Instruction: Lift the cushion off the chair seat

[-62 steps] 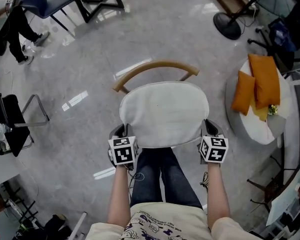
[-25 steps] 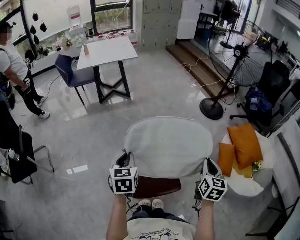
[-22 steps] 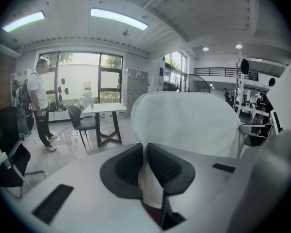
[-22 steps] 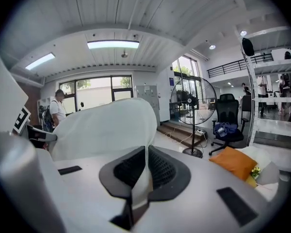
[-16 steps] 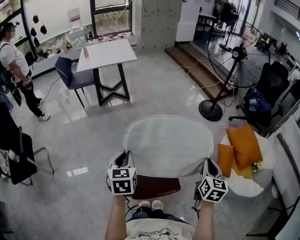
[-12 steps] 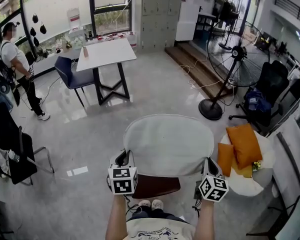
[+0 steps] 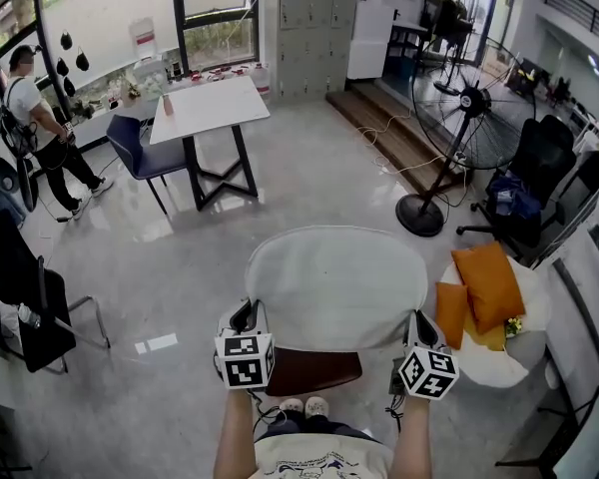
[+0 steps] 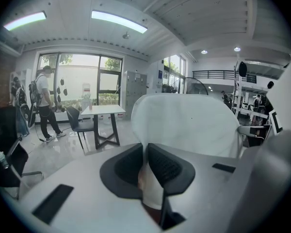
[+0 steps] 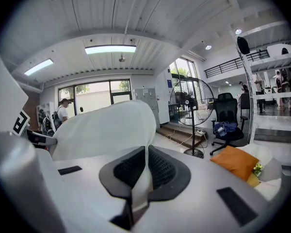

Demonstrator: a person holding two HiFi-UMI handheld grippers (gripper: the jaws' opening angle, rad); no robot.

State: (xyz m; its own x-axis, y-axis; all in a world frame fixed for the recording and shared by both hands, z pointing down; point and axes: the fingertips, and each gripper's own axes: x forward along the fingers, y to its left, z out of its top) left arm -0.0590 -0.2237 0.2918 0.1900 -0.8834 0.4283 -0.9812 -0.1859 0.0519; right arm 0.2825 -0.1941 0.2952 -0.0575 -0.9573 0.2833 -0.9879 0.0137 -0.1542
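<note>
Two tongs shared the load: the left tongs (image 7: 244, 319) and the right tongs (image 7: 419, 323) were each pinched shut on a near corner of the white cushion (image 7: 335, 285). A fold of its cover was pressed between the dark pads in both gripper views (no gap showed on either side). The cushion was up in the air in front of the person, and it looked clear of the brown chair seat (image 7: 314, 371), which showed bare below its near edge.

By my reading the lift itself was nearly done. To finish it well, both hands should rise together and stay level, so that neither corner takes all the weight. The pinch should stay firm, since only a thin edge of fabric was caught.

Its long axis ran side to side, from one pair of tongs to the other. The near edge sat low at the tongs, and the rounded far edge stood up and away from the person.
</note>
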